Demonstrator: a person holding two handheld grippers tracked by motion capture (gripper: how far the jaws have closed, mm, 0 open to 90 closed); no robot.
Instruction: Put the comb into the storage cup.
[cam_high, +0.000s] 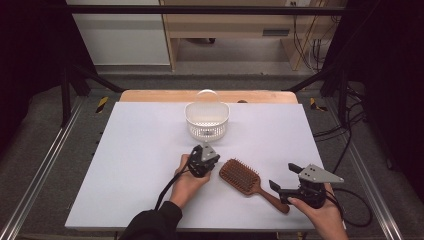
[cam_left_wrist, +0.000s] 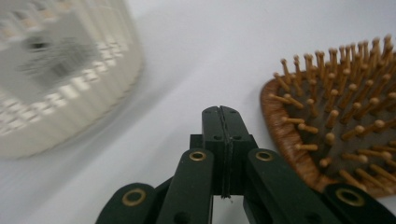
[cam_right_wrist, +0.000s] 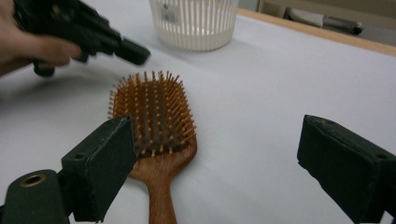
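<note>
Wooden paddle hairbrush (cam_high: 244, 179), peg bristles, ribbed white basket (cam_high: 207, 121)

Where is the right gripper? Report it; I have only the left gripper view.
Observer: The right gripper is held by the end of the hairbrush's handle, jaws wide open and holding nothing.
Operator: Give me the handle's direction.
Observer: The hairbrush lies bristles up, with its handle angled to the near right, towards that gripper.
Operator: Now tell me what is inside the basket.
Observer: The white basket looks empty from the high view, and its carry handle stands upright.
</note>
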